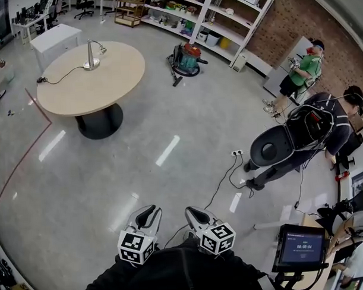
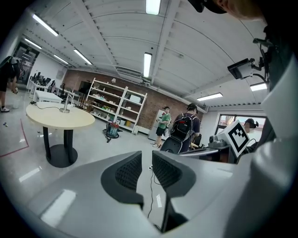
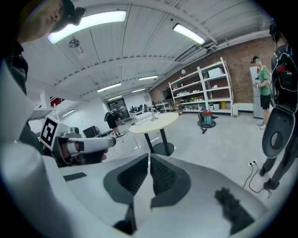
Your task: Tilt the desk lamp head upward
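Across the floor, well apart from both tools, the lamp point(image 1: 93, 54) stands on the round tabletop point(image 1: 111, 89), ahead-left. The left tool point(image 1: 147, 217), narrowly parted and empty, looks nearer; the right tool point(image 1: 199, 217) is closed, empty.

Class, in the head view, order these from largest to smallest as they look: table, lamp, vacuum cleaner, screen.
1. table
2. screen, barely ahead, and nearness to the camera inflates it
3. vacuum cleaner
4. lamp

Round table point(image 1: 105, 90), white shelving point(image 1: 222, 30), brick wall point(image 1: 290, 21), glossy grey floor point(image 1: 171, 189).
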